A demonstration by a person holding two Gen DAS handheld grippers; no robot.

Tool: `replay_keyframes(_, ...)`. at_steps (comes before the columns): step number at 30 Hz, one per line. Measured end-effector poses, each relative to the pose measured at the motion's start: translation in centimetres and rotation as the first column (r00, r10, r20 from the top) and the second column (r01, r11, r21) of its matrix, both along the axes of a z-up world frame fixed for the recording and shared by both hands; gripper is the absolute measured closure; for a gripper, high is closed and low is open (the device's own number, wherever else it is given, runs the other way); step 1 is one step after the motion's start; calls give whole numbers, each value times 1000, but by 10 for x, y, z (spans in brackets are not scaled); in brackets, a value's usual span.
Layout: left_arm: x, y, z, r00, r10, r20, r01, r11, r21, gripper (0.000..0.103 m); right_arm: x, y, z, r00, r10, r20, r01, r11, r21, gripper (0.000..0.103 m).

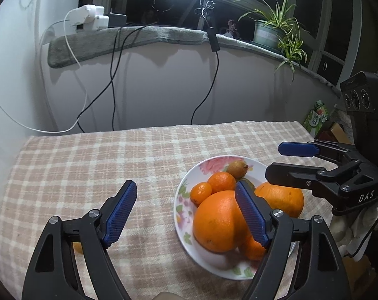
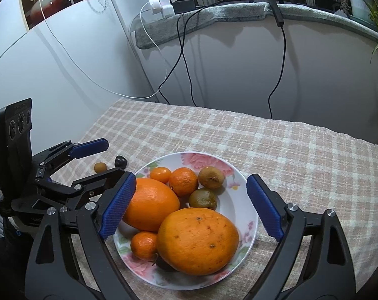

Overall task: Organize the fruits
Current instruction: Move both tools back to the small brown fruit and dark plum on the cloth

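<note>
2 grippers gaping, empty | left gripper (image 1: 186,215) beside plate (image 2: 241,175) | right gripper (image 2: 191,207) over fruit

Night window over a padded sill

Below the grey-padded sill (image 1: 149,35), cables (image 1: 114,75) hang down a white wall; a potted plant (image 1: 271,28) stands at its right end.

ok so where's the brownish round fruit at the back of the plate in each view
Left wrist view: the brown fruit lies at the far rim of the plate, right of centre, behind a small orange.
Right wrist view: the brown fruit sits centre frame, at the far side of the plate, above a greenish fruit.
Shared landmark: the pink flower printed on the plate's far rim, beside the fruit.
</note>
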State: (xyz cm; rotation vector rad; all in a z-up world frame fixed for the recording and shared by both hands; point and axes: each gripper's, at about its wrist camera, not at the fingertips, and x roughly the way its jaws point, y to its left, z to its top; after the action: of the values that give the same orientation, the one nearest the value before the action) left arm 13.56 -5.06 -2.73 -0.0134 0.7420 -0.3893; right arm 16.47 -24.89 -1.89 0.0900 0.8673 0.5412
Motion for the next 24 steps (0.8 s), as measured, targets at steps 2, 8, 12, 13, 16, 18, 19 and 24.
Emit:
replay_keyframes(2, -3, 3, 1, 1000, 8, 5, -8, 1000, 2, 22, -2, 2, 2, 1000, 0, 2, 0, 1000, -3, 11)
replay_keyframes(8, -11, 14, 2, 999, 27, 18, -27, 1000, 5, 22, -7, 14, 6, 1000, 16, 11, -16, 1000, -19, 11)
replay_keyframes(12, -17, 25, 3, 999, 48, 24, -48, 999, 3, 22, -9, 24, 10, 999, 31, 20, -31, 999, -24, 11)
replay_keyframes(13, -18, 28, 3, 998, 54, 26, -54, 999, 4, 22, -9, 28, 10, 999, 38, 24, -38, 999, -22, 11)
replay_keyframes(16, -22, 38, 3, 997, 75, 33, -75, 997, 4, 22, -11, 37, 13, 998, 49, 34, -49, 999, -19, 11)
replay_keyframes(18, -25, 46, 4, 995, 89, 36, -89, 996, 3, 22, -11, 44, 14, 998, 58, 34, -58, 998, -10, 11)
replay_keyframes(19, -26, 48, 4, 995, 94, 37, -95, 996, 4, 22, -11, 48, 15, 998, 61, 34, -61, 998, -3, 11)
replay_keyframes(24, -32, 68, 2, 991, 132, 39, -132, 991, 3, 22, -9, 63, 17, 997, 72, 35, -73, 997, 14, 11)
